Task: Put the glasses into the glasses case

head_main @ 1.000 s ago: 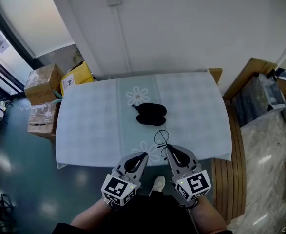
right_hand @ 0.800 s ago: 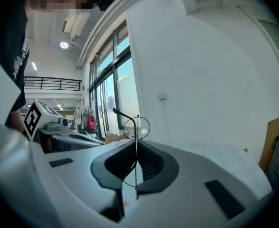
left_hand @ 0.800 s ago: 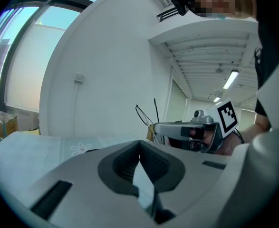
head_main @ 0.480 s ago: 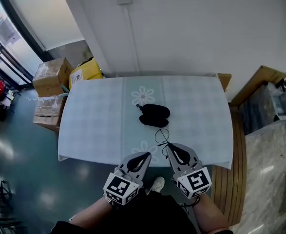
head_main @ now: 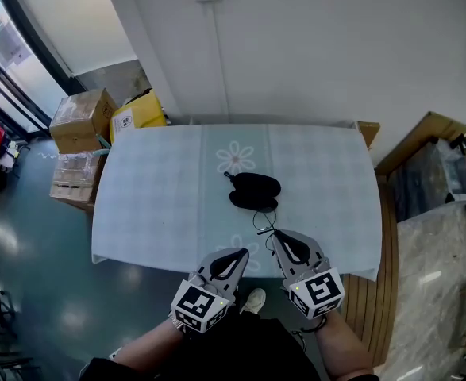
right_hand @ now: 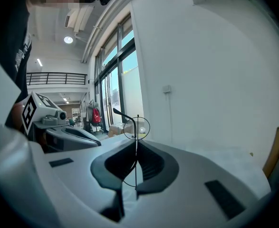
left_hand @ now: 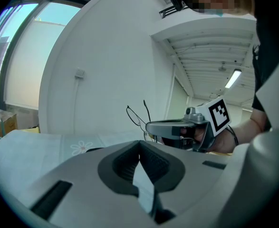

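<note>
You are pinching the glasses (head_main: 263, 222) in your right gripper (head_main: 277, 234) | your left gripper (head_main: 242, 252) is hanging closed, empty

No legible text, brand or number found in any view. The cube (head_main: 197, 306) on my left tool (head_main: 236, 252) and the one on my right tool (head_main: 279, 235) carry black-and-white square markers only, no letters. At upper left of the head view, the yellow box (head_main: 137, 116) bears a white label (head_main: 123, 124), too small to read. The print on the shirt (right_hand: 21, 56) at the left edge of the right gripper view is illegible.
</note>
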The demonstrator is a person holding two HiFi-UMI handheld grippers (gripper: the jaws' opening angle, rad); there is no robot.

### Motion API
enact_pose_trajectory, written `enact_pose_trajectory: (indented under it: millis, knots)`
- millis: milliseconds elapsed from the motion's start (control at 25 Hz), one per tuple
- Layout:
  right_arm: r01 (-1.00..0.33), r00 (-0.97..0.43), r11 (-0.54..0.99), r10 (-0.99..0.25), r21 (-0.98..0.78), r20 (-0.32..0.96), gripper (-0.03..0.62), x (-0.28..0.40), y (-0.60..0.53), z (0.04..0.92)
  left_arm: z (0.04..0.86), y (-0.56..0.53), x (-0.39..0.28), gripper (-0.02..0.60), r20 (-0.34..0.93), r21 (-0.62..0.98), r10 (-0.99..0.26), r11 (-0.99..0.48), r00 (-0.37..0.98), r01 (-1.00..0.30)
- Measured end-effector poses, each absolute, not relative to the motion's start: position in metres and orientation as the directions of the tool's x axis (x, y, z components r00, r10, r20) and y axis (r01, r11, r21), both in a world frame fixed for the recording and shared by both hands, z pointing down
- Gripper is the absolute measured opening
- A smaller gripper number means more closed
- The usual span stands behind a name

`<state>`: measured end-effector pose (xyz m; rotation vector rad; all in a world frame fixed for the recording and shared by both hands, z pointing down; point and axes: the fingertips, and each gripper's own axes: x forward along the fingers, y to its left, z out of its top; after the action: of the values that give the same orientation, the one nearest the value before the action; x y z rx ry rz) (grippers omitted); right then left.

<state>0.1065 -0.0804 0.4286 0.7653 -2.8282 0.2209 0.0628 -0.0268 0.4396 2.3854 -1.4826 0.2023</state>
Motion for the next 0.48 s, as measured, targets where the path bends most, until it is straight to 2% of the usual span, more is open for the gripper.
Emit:
enact_pose_trajectory:
  millis: [480]
  knots:
    - [-0.477, -0.823, 0.879, -0.442, -0.012, 0.356, 0.031, 0.068, -0.136, 0.470, 0.464, -0.055, 0.036, 0.026, 0.297, 0.222, -0.808, -0.461, 0.510, -0.859]
